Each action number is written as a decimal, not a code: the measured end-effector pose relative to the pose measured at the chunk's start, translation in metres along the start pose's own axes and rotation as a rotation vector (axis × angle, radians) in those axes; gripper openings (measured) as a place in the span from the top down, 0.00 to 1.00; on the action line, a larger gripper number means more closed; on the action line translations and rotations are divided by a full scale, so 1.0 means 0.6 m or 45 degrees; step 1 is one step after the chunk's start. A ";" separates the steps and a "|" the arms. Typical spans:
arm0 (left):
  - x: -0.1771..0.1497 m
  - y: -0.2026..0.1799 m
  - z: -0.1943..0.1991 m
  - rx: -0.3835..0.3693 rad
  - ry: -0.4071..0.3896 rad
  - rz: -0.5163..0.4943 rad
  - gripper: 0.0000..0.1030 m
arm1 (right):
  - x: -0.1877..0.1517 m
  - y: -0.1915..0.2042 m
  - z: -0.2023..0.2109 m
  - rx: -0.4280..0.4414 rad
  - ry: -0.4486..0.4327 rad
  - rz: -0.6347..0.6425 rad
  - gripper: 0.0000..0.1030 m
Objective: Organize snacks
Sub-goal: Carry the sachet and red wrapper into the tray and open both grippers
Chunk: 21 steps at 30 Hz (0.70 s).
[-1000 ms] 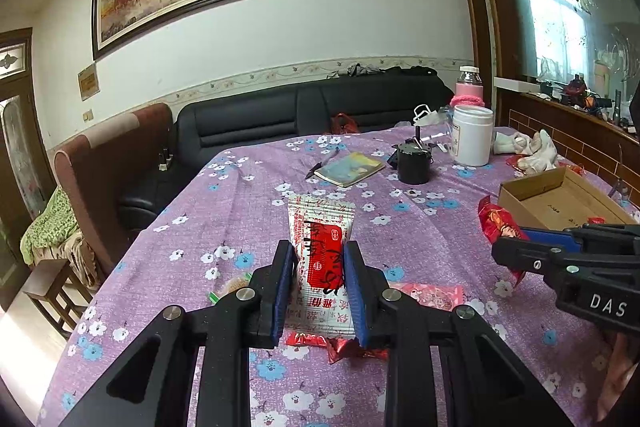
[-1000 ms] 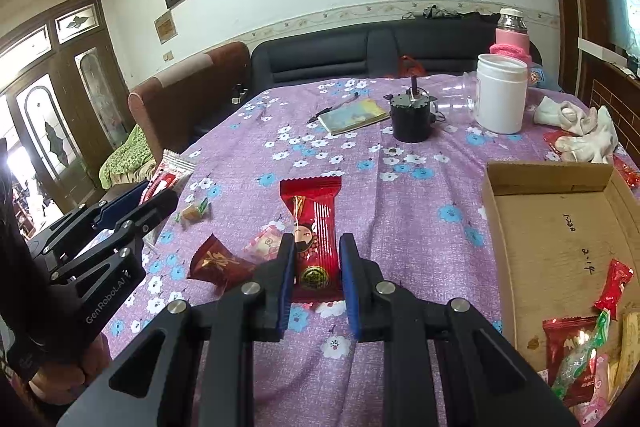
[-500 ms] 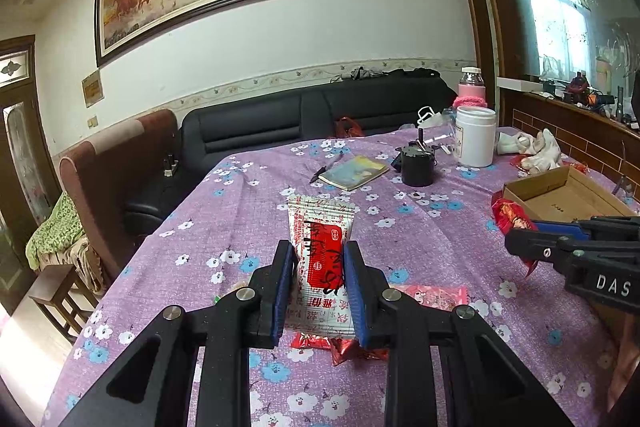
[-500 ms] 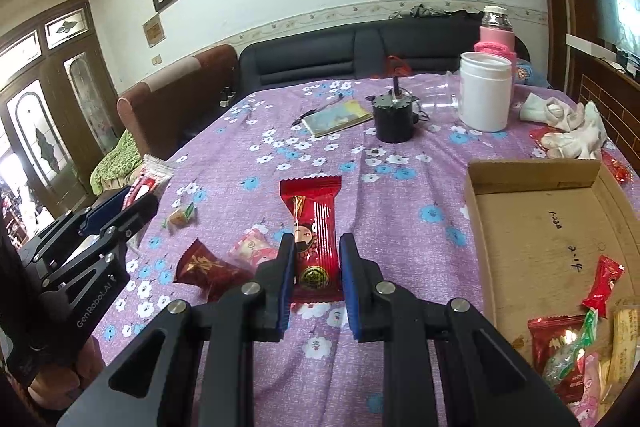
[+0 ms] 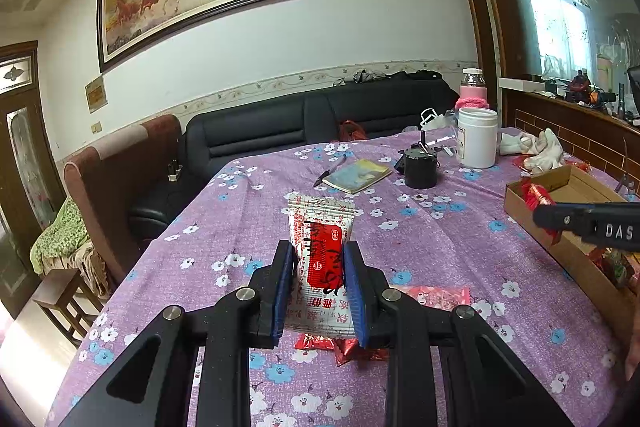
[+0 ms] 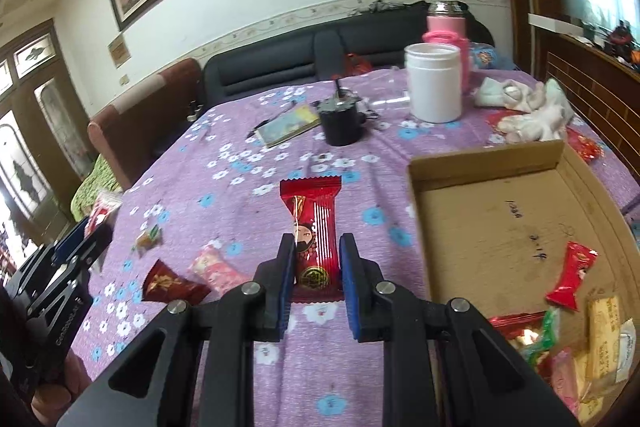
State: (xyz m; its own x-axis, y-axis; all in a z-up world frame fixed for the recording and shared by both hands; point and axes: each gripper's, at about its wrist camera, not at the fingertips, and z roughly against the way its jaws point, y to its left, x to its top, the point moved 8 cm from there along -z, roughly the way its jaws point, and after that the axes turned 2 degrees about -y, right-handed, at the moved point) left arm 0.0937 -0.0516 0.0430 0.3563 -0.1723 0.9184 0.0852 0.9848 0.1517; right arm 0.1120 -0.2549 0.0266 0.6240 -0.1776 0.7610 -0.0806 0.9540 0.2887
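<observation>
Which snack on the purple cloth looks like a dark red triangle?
The dark red triangular packet, lying left of the right gripper. Beside it, the pink packet is oblong, and the small candy is orange and green.

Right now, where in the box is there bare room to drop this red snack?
The cardboard box is bare across its far half, up to the back flap. The near right corner is crowded with wrappers, beyond the red candy.

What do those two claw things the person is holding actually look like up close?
Both are matte black plastic frames with triangular cut-outs and round silver bolt heads at the joints. Each ends in two flat fingers lined with blue pads. The left claw carries white lettering along its side, seen from the other camera; the right claw shows white letters "DAS" on its side. No cables are visible.
</observation>
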 end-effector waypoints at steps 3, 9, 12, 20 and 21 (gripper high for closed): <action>0.000 -0.002 0.002 -0.004 -0.002 -0.001 0.74 | 0.006 -0.027 0.003 -0.045 -0.002 -0.042 0.80; 0.003 -0.018 0.009 -0.092 0.016 0.048 0.74 | 0.027 -0.119 0.031 -0.118 -0.030 -0.217 0.80; 0.015 -0.039 0.022 -0.156 0.018 0.074 0.74 | 0.032 -0.175 0.049 -0.156 -0.040 -0.304 0.80; 0.047 -0.209 0.062 -0.482 0.128 0.014 0.74 | 0.027 -0.278 0.069 -0.205 -0.008 -0.463 0.80; 0.051 -0.237 0.062 -0.542 0.165 0.021 0.74 | 0.025 -0.280 0.067 -0.207 0.004 -0.463 0.80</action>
State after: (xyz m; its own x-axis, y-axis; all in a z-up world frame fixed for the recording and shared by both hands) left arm 0.0579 -0.1963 0.0630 0.4722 -0.1847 0.8619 0.4442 0.8944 -0.0517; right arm 0.1034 -0.4275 0.0129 0.5916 -0.5101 0.6243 0.2699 0.8550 0.4429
